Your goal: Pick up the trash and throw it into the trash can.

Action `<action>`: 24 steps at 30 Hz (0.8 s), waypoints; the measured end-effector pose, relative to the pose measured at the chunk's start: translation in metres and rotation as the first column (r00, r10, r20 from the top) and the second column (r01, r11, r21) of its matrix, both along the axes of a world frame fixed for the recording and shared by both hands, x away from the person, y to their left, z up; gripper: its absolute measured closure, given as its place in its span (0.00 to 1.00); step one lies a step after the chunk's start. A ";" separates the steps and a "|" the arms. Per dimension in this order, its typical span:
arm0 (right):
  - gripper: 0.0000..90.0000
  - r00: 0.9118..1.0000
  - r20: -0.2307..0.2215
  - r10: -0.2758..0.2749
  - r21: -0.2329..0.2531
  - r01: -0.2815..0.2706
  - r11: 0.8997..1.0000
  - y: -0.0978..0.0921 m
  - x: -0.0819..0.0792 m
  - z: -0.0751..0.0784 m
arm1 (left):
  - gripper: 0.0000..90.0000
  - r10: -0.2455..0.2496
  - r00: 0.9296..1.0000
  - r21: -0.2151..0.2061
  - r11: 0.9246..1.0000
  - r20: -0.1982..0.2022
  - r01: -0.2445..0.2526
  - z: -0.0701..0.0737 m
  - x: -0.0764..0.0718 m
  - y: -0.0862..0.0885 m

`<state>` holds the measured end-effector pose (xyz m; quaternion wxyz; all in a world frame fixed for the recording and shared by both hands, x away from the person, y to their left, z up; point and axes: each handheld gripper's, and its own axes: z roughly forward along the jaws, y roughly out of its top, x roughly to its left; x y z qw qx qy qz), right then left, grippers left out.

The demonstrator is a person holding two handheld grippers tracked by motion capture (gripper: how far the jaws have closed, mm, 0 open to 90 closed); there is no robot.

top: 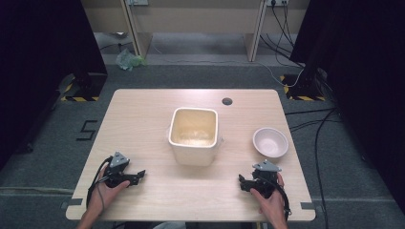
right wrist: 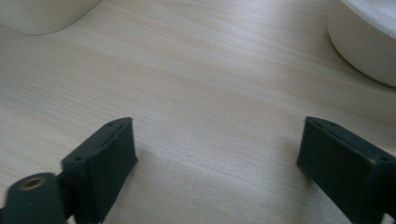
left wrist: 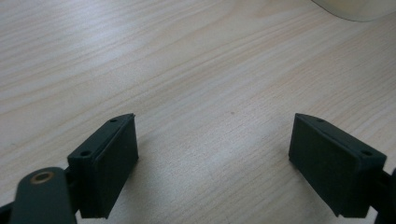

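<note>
Both the left gripper (top: 136, 177) and right gripper (top: 244, 182) rest on the pale wood tabletop (top: 143, 119), jaws spread wide and empty. The square cream container (top: 194, 136) stands ahead, between them; the white bowl (top: 270, 142) sits just beyond the right jaws. A level, square approach looks wisest. Grey carpet and cables surround.

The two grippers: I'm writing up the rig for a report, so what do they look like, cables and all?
The left gripper and right gripper are black, each topped by a grey three-cornered plate. Each has two flat, blocky black jaws with small screw holes along the edges and a brass-coloured fitting near the base. Black cables trail back past the wrists. The forearms are bare, with no sleeves in view.
</note>
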<state>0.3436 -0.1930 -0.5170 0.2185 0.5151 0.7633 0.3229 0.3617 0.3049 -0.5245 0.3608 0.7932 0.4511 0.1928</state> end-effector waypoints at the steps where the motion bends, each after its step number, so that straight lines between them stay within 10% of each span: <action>1: 0.18 1.000 0.006 0.006 0.005 -0.006 1.000 -0.001 0.000 0.000 | 0.16 0.000 1.000 0.000 1.000 0.000 0.000 0.000 0.000 0.000; 13: 0.17 0.991 0.085 0.100 -0.026 -0.099 0.995 0.004 -0.002 0.021 | 0.16 0.000 1.000 0.000 1.000 0.000 0.000 0.000 0.000 0.000; 24: 0.24 0.985 0.151 0.084 -0.055 -0.077 0.996 0.004 0.024 0.052 | 0.16 -0.001 1.000 -0.001 1.000 0.000 0.001 0.000 0.000 0.000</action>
